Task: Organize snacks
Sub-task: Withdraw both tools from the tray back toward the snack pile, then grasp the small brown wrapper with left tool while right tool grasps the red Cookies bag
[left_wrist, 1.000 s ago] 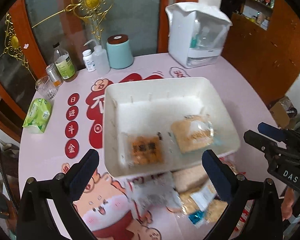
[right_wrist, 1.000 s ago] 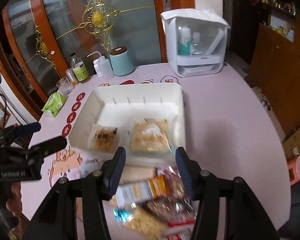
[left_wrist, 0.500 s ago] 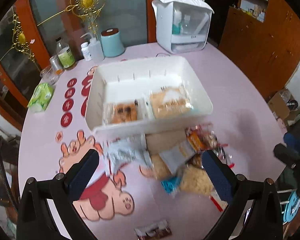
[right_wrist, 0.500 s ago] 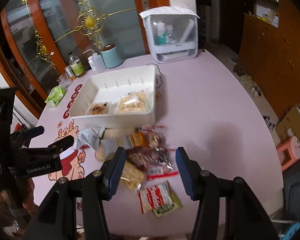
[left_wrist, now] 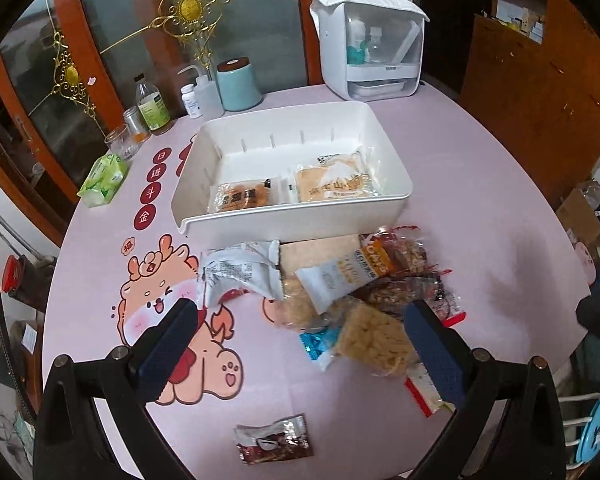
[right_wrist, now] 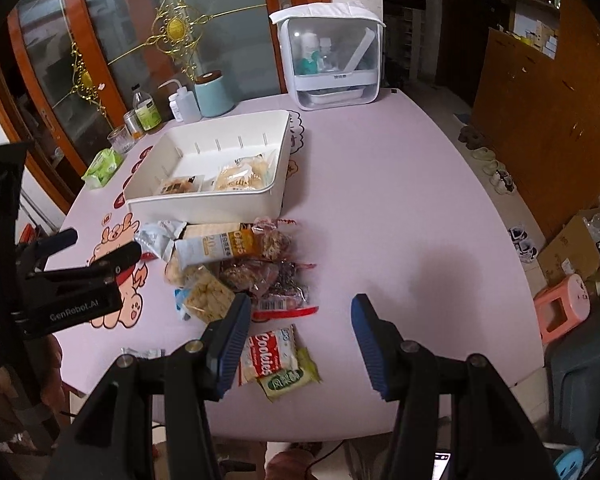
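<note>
- Where the left gripper (left_wrist: 296, 344) hangs, jaws spread wide and empty, its right pad hides part of the snack pile (left_wrist: 340, 280).
- Right gripper (right_wrist: 296, 340), jaws wide, empty, overlaps a cookies packet (right_wrist: 266, 354).
- Beyond the pile, the white bin (left_wrist: 396, 184) on the worktop (right_wrist: 400, 208) holds two packets.

Place: someone's home, looks like the dining area

Table: round table (right_wrist: 380, 184) with a pink cartoon-dragon cover, very lived-in

Behind it: wood-framed glass door (left_wrist: 204, 20) with gold curly ornaments

Clutter: bottles (left_wrist: 153, 106), a teal canister (left_wrist: 238, 85), a tissue pack (left_wrist: 103, 179), a white countertop box holding baby bottles (right_wrist: 332, 58)

Floor: slippers (right_wrist: 488, 156), cardboard boxes (right_wrist: 572, 244), pink plastic stool (right_wrist: 564, 306)
</note>
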`<state>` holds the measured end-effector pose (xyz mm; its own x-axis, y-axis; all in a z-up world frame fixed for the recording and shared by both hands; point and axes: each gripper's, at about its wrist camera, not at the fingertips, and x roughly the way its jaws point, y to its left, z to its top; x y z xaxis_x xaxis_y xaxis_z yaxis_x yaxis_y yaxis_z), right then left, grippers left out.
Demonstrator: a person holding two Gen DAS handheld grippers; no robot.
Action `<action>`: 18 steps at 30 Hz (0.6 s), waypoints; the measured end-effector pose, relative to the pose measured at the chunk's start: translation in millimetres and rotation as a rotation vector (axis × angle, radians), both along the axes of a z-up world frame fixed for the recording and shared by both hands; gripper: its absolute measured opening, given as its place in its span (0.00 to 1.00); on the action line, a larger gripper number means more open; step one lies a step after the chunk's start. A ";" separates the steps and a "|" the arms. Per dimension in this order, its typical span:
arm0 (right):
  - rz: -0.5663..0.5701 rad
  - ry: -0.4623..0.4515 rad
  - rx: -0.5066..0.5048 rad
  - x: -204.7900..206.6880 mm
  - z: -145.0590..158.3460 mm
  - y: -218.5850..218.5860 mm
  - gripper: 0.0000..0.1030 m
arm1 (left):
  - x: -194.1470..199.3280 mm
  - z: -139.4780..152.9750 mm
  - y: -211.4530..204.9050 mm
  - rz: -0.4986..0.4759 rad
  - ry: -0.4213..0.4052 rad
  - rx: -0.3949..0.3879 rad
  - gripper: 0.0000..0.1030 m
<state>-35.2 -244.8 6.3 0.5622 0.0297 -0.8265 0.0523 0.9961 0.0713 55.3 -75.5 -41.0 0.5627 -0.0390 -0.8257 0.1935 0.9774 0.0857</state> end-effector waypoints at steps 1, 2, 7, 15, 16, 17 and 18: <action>0.003 0.001 -0.002 -0.7 -0.6 -0.8 0.51 | -1.3 1.2 -2.7 -0.003 -0.007 -0.001 0.99; 0.007 0.002 -0.002 -1.0 -1.5 -1.8 0.51 | -4.4 2.8 -5.9 -0.005 -0.019 -0.002 0.99; 0.028 0.010 0.006 0.1 -8.5 -4.8 0.51 | -15.2 5.0 -13.7 -0.013 -0.039 -0.010 0.99; 0.076 0.038 0.003 1.4 -34.8 -7.5 0.51 | -32.9 -13.7 -1.5 0.003 -0.005 -0.011 0.99; 0.079 0.046 -0.005 1.9 -41.0 -8.6 0.51 | -34.3 -17.1 -0.4 0.005 -0.002 -0.007 0.99; 0.087 0.053 -0.004 1.7 -46.1 -10.2 0.51 | -36.4 -23.3 2.0 0.000 0.006 -0.001 0.99; 0.096 0.059 0.000 1.6 -50.9 -10.6 0.51 | -38.0 -27.9 3.9 -0.002 0.012 0.004 0.99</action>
